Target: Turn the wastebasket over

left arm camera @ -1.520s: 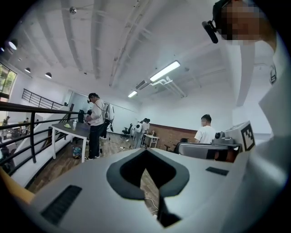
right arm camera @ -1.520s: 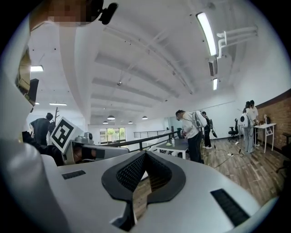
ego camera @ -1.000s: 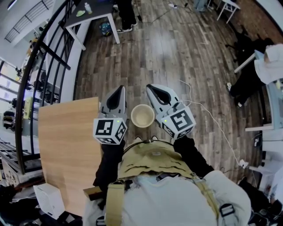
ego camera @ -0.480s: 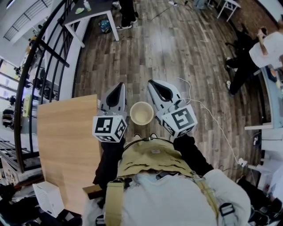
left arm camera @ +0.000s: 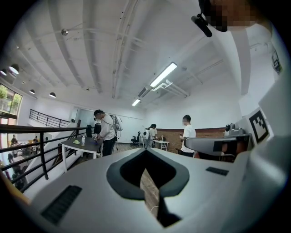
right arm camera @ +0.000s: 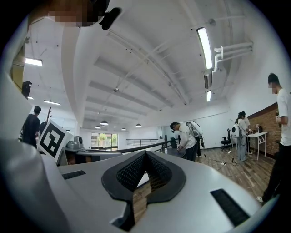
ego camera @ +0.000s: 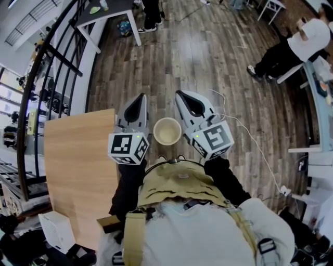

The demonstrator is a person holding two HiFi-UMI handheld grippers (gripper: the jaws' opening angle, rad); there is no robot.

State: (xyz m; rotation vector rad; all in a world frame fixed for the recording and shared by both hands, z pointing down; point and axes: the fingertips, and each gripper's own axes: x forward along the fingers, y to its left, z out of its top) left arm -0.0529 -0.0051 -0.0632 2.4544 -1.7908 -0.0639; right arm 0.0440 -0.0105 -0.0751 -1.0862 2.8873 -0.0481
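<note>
A cream round wastebasket (ego camera: 167,131) stands upright on the wooden floor just in front of my feet, its open mouth facing up. My left gripper (ego camera: 140,98) is held level above the floor to its left and my right gripper (ego camera: 179,94) to its right. Neither touches it. Both are shut with nothing between the jaws. In the left gripper view the left gripper (left arm camera: 146,153) points across the room, with the right gripper (left arm camera: 213,145) beside it. The right gripper (right arm camera: 145,155) likewise looks out level. The basket is hidden in both gripper views.
A light wooden tabletop (ego camera: 78,171) lies close on my left, and a black railing (ego camera: 57,62) runs beyond it. A dark table with white legs (ego camera: 112,15) stands at the far left. A white cable (ego camera: 244,135) trails across the floor on the right. A person (ego camera: 291,47) stands at upper right.
Both grippers and the wastebasket stay in place. The person at the upper right has walked further into view.
</note>
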